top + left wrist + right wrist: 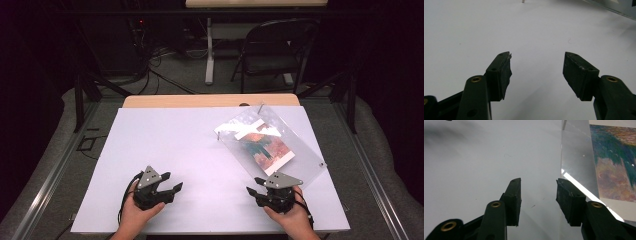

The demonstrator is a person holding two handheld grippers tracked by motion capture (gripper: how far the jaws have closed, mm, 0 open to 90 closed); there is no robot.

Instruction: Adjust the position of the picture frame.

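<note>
A clear acrylic picture frame [295, 162] lies at an angle on the right half of the white board [170, 145], with a colourful printed picture [265, 145] under its sheet. My right gripper [254, 185] rests just short of the frame's near corner, open with nothing between its fingers. In the right gripper view the right gripper [539, 181] points along the acrylic sheet's [576, 157] left edge, with the picture [614, 165] at the right. My left gripper [171, 181] sits at the front left, open and empty. The left gripper [537, 55] faces bare white board.
Small metal standoff pins [218, 136] stick up at the frame's corners, one at the far corner [262, 106]. The wooden table edge [210, 100] shows behind the board. A folding chair [272, 50] and cables stand on the floor beyond.
</note>
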